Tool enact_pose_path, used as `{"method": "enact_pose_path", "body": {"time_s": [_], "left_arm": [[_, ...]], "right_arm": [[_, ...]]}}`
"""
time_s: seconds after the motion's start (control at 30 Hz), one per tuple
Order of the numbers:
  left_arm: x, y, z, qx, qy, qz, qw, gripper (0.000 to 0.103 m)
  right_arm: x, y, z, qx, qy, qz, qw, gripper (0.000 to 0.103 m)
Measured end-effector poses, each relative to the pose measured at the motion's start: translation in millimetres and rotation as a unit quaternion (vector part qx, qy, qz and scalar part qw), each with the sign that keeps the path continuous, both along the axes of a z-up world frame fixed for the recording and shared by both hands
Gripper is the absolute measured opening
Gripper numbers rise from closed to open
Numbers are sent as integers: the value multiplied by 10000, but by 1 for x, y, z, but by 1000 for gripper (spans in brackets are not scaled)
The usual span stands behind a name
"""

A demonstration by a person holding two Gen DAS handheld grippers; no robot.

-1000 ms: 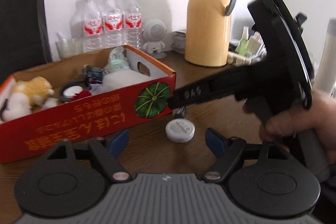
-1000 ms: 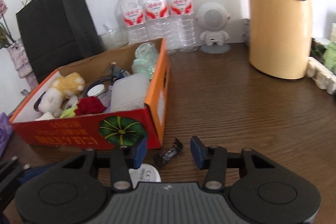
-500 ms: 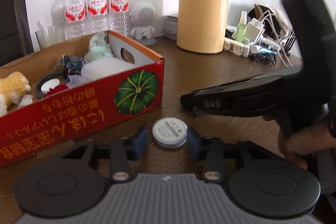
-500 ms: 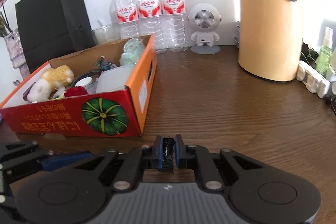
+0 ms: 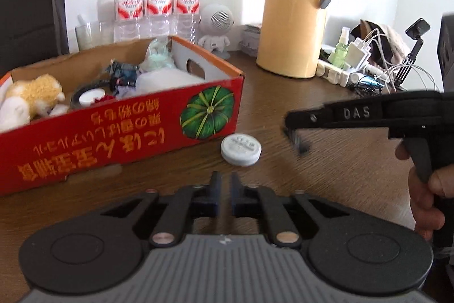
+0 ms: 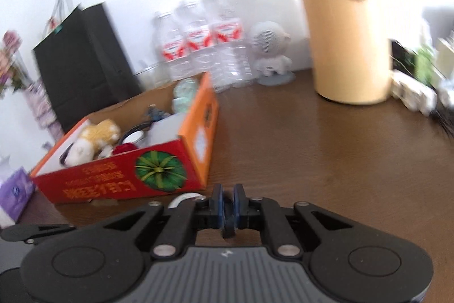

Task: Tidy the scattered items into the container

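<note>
Right hand-held gripper (image 6: 230, 203) clamping small dark item (image 6: 229, 220), left hand-held gripper (image 5: 223, 190) empty

The right gripper (image 5: 295, 129) has the raised letters "DAS" on its black side. The red box (image 5: 119, 138) has big yellow writing on its front, next to a picture of a green pumpkin (the writing is upside down and looks Japanese, and I cannot read it). The three water bottles (image 5: 154, 4) have red and white labels with red writing, too small to read. The white round cap (image 5: 241, 149) on the surface has tiny raised marks on top, also too small to read.
</note>
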State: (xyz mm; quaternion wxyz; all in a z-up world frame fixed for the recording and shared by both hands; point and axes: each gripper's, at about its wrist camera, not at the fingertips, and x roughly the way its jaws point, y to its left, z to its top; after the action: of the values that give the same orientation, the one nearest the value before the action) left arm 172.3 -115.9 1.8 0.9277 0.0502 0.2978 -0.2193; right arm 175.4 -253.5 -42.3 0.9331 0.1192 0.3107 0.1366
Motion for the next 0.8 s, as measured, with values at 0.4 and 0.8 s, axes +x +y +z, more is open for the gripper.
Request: {"method": "enact_pose_path", "body": {"time_s": [0.4, 0.8], "left_arm": [[45, -30, -8, -39, 239, -157, 9996, 40], [-13, 16, 12, -70, -238, 501, 9984, 40]], "right_arm": [[-17, -7, -5, -287, 167, -170, 9993, 27], [-18, 34, -13, -1541, -88, 19, 9880, 8]]}}
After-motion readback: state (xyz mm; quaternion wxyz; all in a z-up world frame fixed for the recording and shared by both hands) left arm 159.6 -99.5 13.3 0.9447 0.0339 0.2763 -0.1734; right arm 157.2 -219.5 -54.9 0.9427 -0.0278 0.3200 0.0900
